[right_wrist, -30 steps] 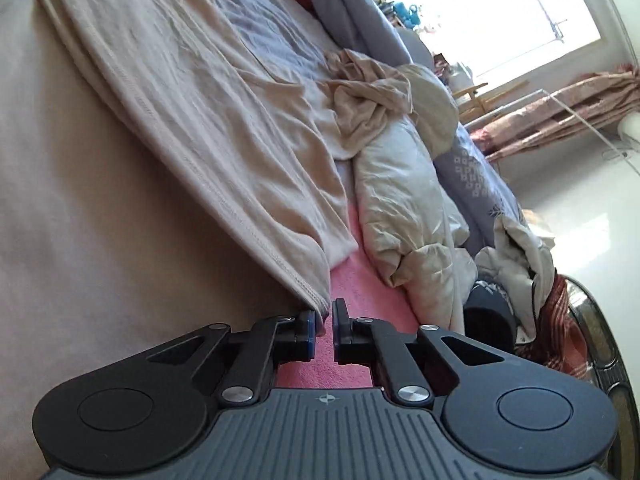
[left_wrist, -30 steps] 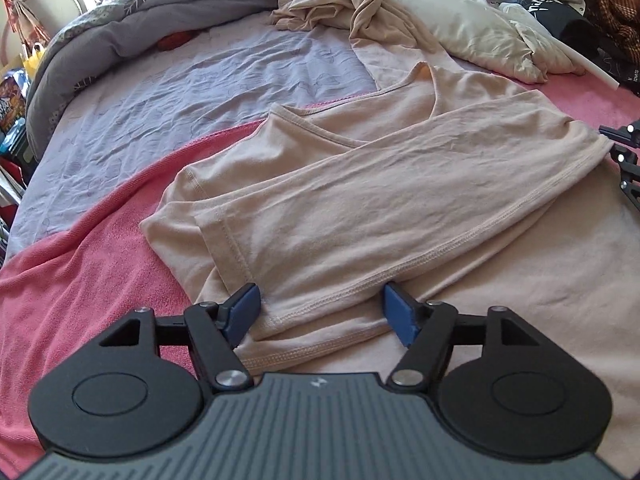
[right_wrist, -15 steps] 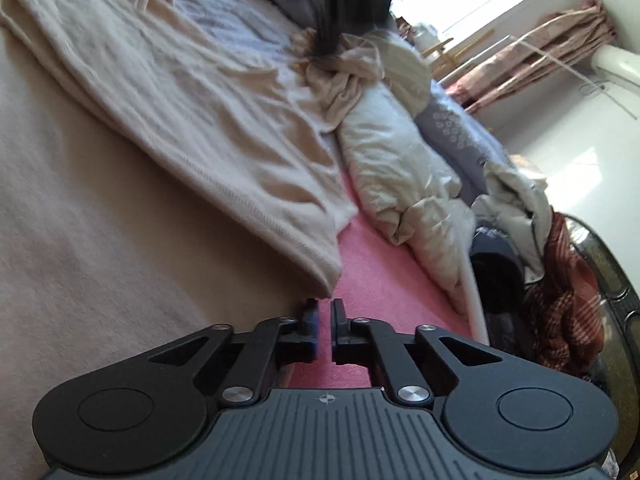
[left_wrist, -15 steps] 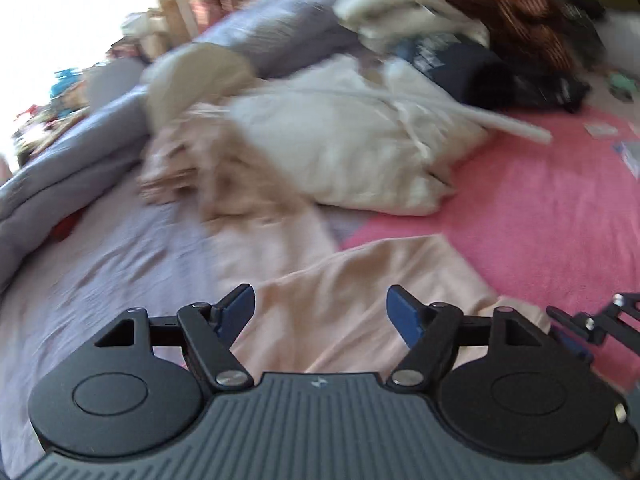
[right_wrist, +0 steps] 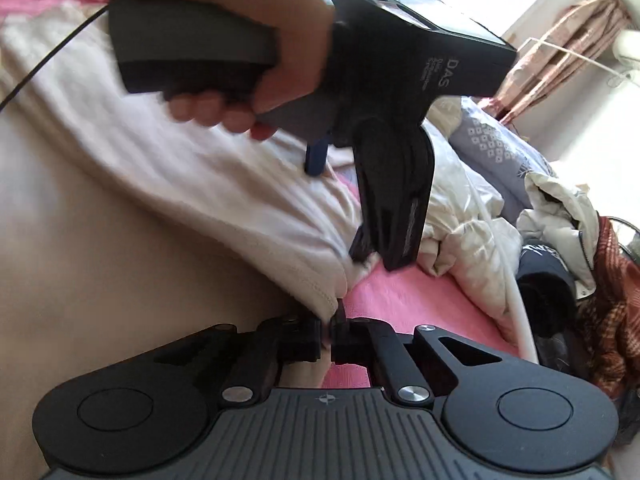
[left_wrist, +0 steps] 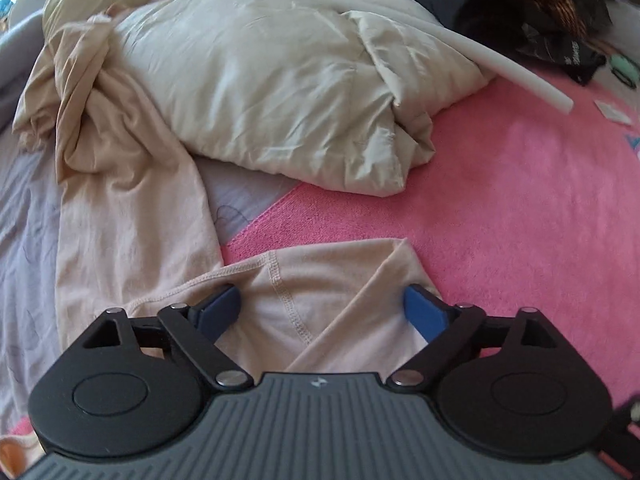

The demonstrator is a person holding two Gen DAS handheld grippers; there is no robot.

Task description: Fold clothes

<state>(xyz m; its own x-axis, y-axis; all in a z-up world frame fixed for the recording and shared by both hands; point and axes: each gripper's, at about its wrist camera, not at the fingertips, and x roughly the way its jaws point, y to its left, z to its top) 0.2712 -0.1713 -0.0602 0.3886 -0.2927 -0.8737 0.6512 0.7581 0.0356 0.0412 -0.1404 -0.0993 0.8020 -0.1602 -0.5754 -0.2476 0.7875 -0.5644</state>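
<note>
In the left wrist view we see, at the far left, a crumpled beige garment (left_wrist: 92, 120) trailing down over the grey-lilac sheet (left_wrist: 24, 216) of the bed. Right of it lies a cream duvet (left_wrist: 272, 80), with a white foam tube (left_wrist: 492, 64) resting across its far right side. The pink blanket (left_wrist: 500, 200) covers the right half of the bed. Nearest to us, the beige shirt (left_wrist: 320, 280) shows a stitched hem and a folded corner, and this corner sits between the blue pads of the left claw (left_wrist: 322, 308). The jaws stand wide, one pad at each side of the fabric; we cannot tell whether either pad touches it.

In the right wrist view, the broad body of the shirt (right_wrist: 80, 240) fills the left and near part of the frame. Above it, a hand (right_wrist: 256, 60) grips the handle of the left claw (right_wrist: 348, 216), which points down to the shirt's far edge where that edge meets the pink blanket (right_wrist: 400, 300). At the near centre, the right claw (right_wrist: 327, 338) is drawn narrow, with a rolled hem corner of the shirt pinched between its black fingers. Further right we see the cream duvet (right_wrist: 460, 216), the white tube (right_wrist: 516, 300) running down across it, and at the far right a heap of dark and plaid clothes (right_wrist: 592, 288).
</note>
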